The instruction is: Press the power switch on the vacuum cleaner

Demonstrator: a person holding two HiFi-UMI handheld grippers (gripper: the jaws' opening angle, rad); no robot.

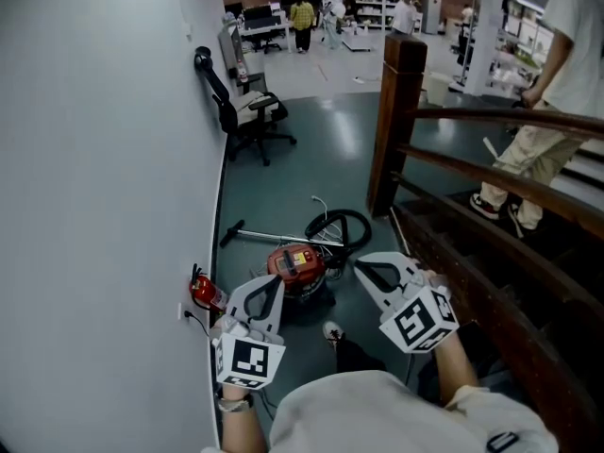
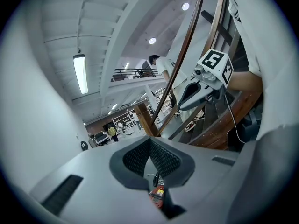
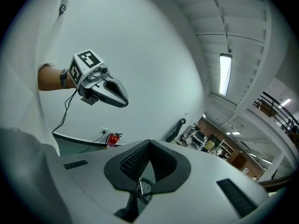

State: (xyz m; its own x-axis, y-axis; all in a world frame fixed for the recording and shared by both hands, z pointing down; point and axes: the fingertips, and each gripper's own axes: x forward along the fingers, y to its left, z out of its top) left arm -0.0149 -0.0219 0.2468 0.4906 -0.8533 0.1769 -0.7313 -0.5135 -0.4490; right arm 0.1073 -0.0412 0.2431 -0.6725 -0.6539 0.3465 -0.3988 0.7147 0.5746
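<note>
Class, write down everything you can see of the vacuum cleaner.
The vacuum cleaner is a canister with a red plastic-looking top and dark base, upright on the dark floor near the white wall. Its black hose loops behind it; a metal tube lies flat just beyond. The switch cannot be made out.

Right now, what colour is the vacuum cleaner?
The vacuum cleaner is red, clearest in the head view.

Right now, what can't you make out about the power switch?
- The power switch: head view, too small to pick out on the red vacuum cleaner.
- Left gripper view: only a red sliver shows; the left gripper hides the rest.
- Right gripper view: the right gripper blocks the vacuum cleaner's body.
</note>
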